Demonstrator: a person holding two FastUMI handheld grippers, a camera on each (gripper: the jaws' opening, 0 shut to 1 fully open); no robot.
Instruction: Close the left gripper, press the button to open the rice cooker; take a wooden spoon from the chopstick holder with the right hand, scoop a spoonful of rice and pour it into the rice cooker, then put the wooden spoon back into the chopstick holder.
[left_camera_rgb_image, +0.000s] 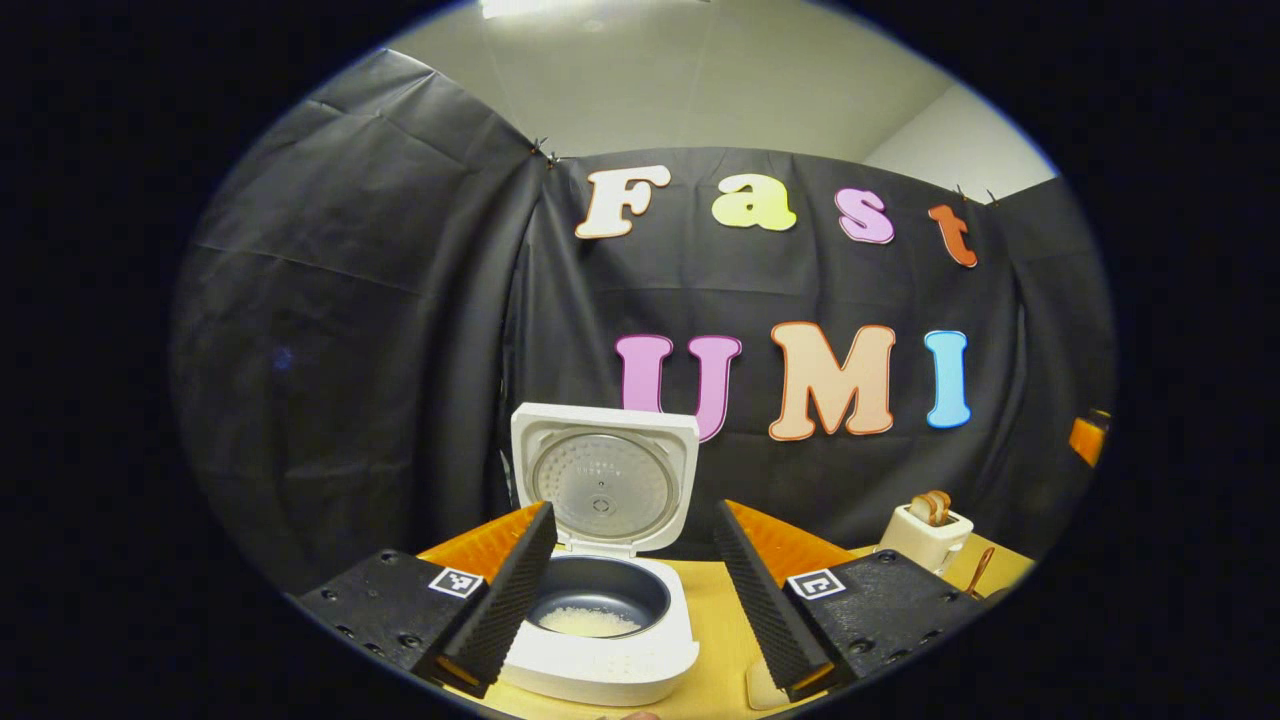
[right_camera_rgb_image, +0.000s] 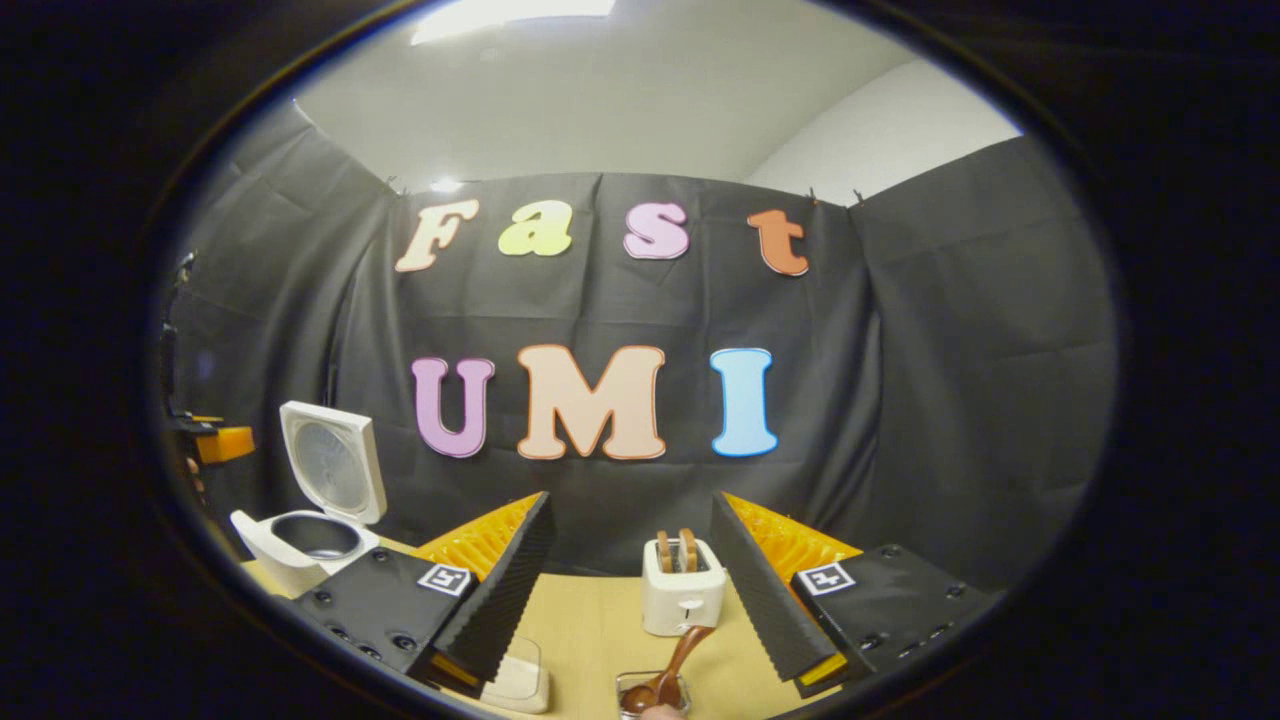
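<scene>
The rice cooker (left_camera_rgb_image: 600, 600) is seen open on the bench (right_camera_rgb_image: 600, 625), rice inside. Both grippers are held apart and empty. The wooden spoon (right_camera_rgb_image: 672, 672), just below the right gripper (right_camera_rgb_image: 625, 600), is judged next to be grasped.

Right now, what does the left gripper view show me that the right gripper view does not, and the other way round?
Left gripper view: white rice lying in the cooker's dark inner pot. Right gripper view: the wooden spoon leaning in its holder, in front of the toaster. Both: the rice cooker with its lid up, the toaster with slices in it, and the wooden table. The left gripper and the right gripper are each open.
</scene>
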